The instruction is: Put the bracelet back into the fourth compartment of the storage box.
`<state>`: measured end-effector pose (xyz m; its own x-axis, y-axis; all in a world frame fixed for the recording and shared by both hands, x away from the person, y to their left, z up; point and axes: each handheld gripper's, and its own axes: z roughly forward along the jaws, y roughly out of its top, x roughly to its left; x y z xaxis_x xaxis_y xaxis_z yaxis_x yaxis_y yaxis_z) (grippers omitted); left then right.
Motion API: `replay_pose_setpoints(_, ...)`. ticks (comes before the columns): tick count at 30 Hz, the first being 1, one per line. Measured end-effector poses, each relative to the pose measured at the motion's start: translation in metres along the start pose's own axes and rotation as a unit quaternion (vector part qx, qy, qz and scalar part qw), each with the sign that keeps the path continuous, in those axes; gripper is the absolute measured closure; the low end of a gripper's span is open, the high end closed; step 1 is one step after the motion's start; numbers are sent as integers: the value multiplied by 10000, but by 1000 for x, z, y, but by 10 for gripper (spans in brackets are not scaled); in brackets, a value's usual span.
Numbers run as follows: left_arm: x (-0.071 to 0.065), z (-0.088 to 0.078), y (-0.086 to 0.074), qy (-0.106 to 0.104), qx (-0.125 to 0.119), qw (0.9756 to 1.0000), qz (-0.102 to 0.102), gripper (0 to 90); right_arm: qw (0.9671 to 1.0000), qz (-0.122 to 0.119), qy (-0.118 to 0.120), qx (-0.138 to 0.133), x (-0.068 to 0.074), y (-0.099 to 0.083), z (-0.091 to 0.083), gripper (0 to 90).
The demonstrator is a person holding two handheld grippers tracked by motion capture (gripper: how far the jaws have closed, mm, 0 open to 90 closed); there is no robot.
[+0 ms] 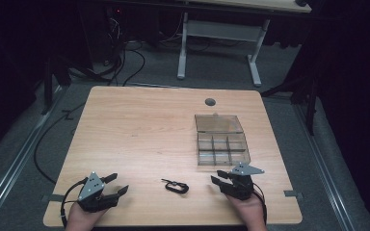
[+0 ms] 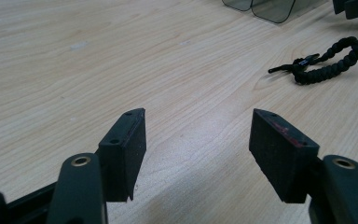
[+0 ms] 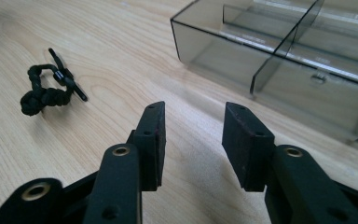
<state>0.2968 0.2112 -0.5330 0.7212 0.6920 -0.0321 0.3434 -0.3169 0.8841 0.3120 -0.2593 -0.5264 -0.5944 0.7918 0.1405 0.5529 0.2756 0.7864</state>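
A black braided cord bracelet [image 1: 176, 186] lies on the wooden table [image 1: 139, 130] near its front edge, between the two hands. It lies up and to the right of the jaws in the left gripper view [image 2: 328, 63] and to their left in the right gripper view [image 3: 46, 91]. My left gripper [image 1: 118, 185] rests at the front left, open, nothing between its jaws [image 2: 198, 140]. At the front right my right gripper [image 1: 219, 179] is open and empty [image 3: 193, 135], just in front of a clear smoky plastic compartment box [image 1: 221, 144] with its lid raised.
A round grey cable hole [image 1: 210, 102] sits near the table's far edge. Beyond the table stands a white desk frame [image 1: 219, 43] on grey carpet, with cables [image 1: 125, 62] on the floor at left.
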Motion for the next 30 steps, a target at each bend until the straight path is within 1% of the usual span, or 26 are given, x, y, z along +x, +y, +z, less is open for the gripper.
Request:
replay_pose_setpoints(3,-1,0,0,3,5,10000,22,365,10000,23,-4,41,0,0,1,591)
replay_pose_setpoints(5,-1,0,0,-1,3,10000,22,365,9999,-76,13,115,1,0,3,589)
replay_pose_setpoints(7,0,0,0,-14,-12,10000,10,365,9998,-146,-66,152,4,0,4,589)
replay_pose_setpoints(9,0,0,0,-22,-6,10000,17,365,9997,-123,-61,195,4,1,5,589)
replay_pose_setpoints(14,-1,0,0,-18,-19,10000,42,366,9997,-123,-60,207,4,1,5,597)
replay_pose_setpoints(16,-1,0,0,-27,-27,10000,42,369,9996,-161,-34,227,4,1,6,607)
replay_pose_setpoints(18,-1,0,0,-43,-22,10000,44,370,9995,-178,-52,243,6,2,6,637)
replay_pose_setpoints(20,-1,0,0,-53,-15,10000,46,370,9993,-278,-36,258,8,3,6,651)
replay_pose_setpoints(21,-1,0,0,-43,-10,10000,59,371,9993,-257,24,281,9,5,7,662)
replay_pose_setpoints(22,-1,0,0,-47,-3,10000,68,371,9993,-202,137,282,12,7,8,683)
replay_pose_setpoints(24,-1,0,0,-34,-5,10000,67,371,9991,-254,184,280,18,12,9,706)
replay_pose_setpoints(28,-1,-1,0,-24,-27,10000,36,371,9978,-549,168,342,34,24,15,800)
replay_pose_setpoints(30,-1,0,0,-28,-25,10000,28,372,9972,-583,279,386,41,28,20,834)
